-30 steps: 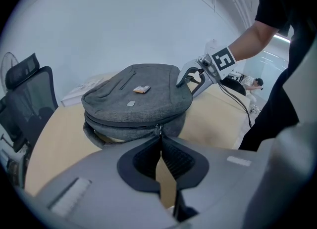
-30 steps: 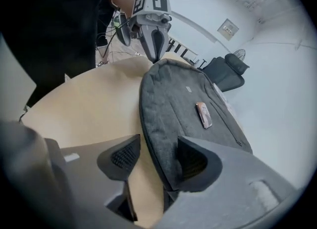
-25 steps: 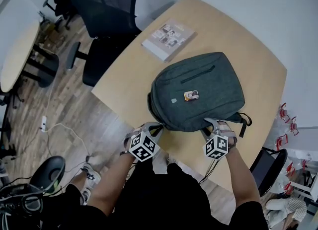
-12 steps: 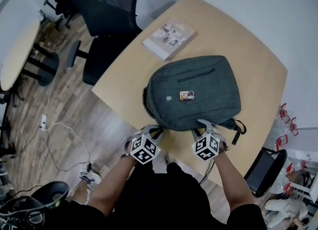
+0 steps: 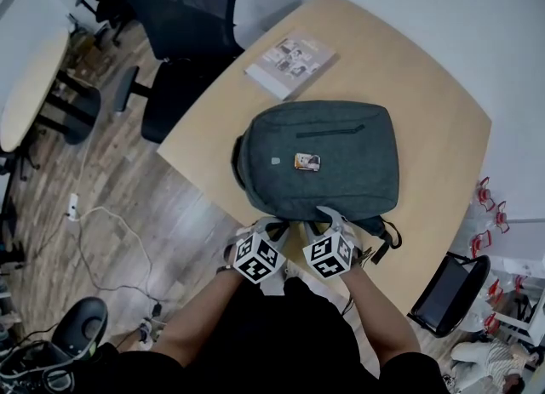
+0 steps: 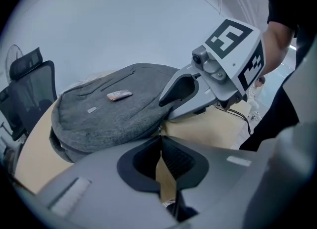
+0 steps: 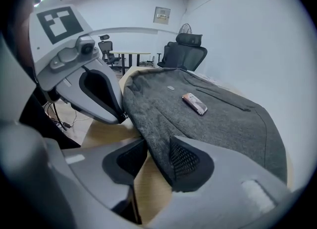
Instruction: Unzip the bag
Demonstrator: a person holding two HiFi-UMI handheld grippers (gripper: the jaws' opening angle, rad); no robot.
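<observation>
Bag [image 5: 317,158]: grey fabric backpack, lying flat on the wooden table [image 5: 426,103], its base toward the table's 6 o'clock edge. A booklet [image 5: 289,66] lies apart at the bag's 11 o'clock.

Left gripper [image 6: 159,136]: jaws closed to a line, with a small metal tab at their tips. I read it as the zip pull [image 6: 159,130], at the bag's 6 o'clock rim.

Right gripper [image 7: 158,144]: jaws narrow, with a fold of the bag's near edge pinched between the pads, just beside the left gripper at its 3 o'clock.

Handling, judged:
- Cloth is soft and limp, and the rim folds readily in the jaws. The shell lies low, so it is probably lightly filled and light.
- The tabletop looks smooth. An unanchored bag would likely slide with the pull instead of unzipping.
- The tab is small, hard and probably slippery, so it needs a square grip at the pad tips.
- Best holds: the tab for the pulling claw, and the fabric close beside the zip track for the anchoring claw. That keeps the track taut where it curves toward 9 o'clock.
</observation>
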